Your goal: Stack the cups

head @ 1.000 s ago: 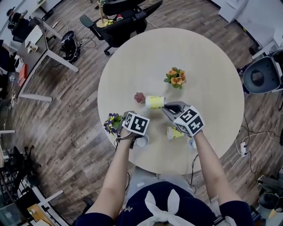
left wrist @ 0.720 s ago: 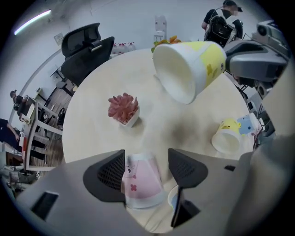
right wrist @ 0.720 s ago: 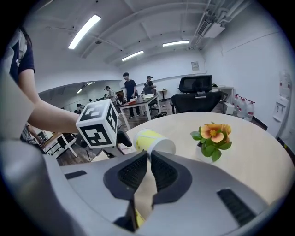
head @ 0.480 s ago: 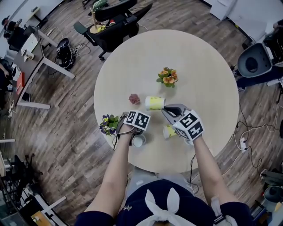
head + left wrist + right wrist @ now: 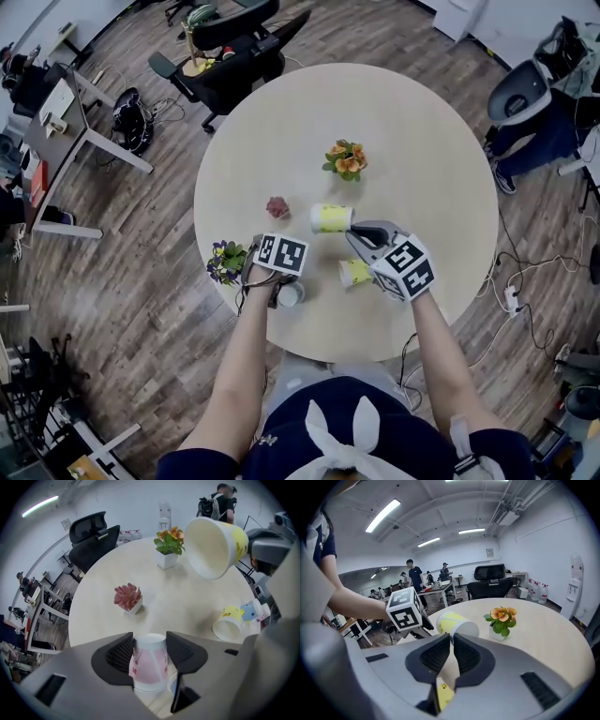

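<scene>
**Entry: paper cups, for stacking**

**Handling (judged).** The step in hand appeared to be securing the pink cup point(image 5: 149, 667).
- The left tool point(image 5: 151, 644) pointed steeply down over it. Its jaws had just been closing, and the pads lay against the cup's two sides, pinching it near the upturned base.
- A light squeeze would serve best, since the thin wall would likely buckle under more.
- The cup should stay level, so that the yellow cup point(image 5: 457, 624) could be brought mouth-first over its base. The axes should be lined up first and the cup then slid on without force.

**Location.**
- The pink cup stood mouth-down near the near edge of the bench point(image 5: 187, 597).
- The yellow cup was held clear of the bench on its side. The right tool point(image 5: 451, 644) had its jaws pressed nearly together on the cup's wall at the rim.
- A second yellow cup point(image 5: 229, 623) lay on its side on the bench. A blue cup point(image 5: 253, 611) sat at its base end, and whether it was nested or merely beside could not be told.

**Appearance.**
- The pink cup was white and tapered, with a pink band printed with small blossoms.
- The yellow cup was yellow outside and white inside, with a rolled rim.

**Surroundings.** The potted plants point(image 5: 127, 597) stood well apart from the cups.
</scene>
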The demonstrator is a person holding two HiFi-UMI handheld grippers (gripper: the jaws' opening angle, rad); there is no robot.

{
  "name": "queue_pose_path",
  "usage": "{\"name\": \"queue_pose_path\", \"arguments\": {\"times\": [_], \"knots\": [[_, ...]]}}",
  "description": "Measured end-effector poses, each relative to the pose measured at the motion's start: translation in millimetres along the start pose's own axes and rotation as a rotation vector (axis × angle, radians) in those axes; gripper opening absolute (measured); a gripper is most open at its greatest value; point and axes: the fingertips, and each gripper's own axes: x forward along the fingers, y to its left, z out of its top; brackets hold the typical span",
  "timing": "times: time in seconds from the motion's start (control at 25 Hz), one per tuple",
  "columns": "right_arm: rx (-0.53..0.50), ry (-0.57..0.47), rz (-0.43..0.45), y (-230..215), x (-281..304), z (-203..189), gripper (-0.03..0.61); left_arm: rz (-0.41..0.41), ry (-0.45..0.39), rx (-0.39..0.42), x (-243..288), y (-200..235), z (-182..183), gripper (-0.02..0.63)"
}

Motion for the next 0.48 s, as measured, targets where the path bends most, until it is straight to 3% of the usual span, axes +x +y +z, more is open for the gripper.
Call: {"name": "queue_pose_path", "arguments": {"times": [0.48], "knots": [[-0.043, 0.020, -0.078, 14.5, -28.6, 6.0, 0.031, 0.005, -0.265, -0.023, -77.8, -3.0, 29.5, 0.233]]}}
